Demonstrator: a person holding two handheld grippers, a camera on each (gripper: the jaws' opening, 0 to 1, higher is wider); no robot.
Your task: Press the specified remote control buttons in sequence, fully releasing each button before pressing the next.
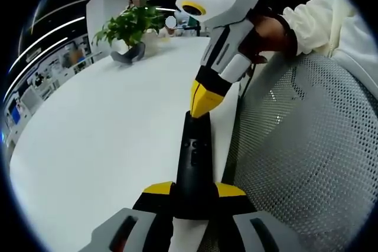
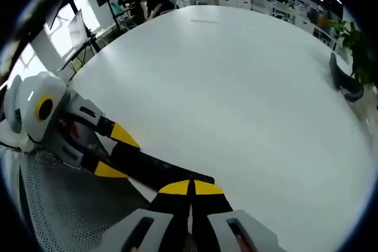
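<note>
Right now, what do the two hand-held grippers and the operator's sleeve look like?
Both hand-held grippers match: the left hand-held gripper and right hand-held gripper have yellow-tipped black jaws on grey and white bodies. The right one carries a white housing with a yellow-ringed round opening. The hand holding it wears a black glove and a white sleeve.

You get bright, even overhead light, and the white table point(image 1: 106, 140) glares pale with only faint shadows. Fisheye bending curves the ceiling light strips point(image 1: 44, 36) near the rim, where background detail turns soft and blurred.
</note>
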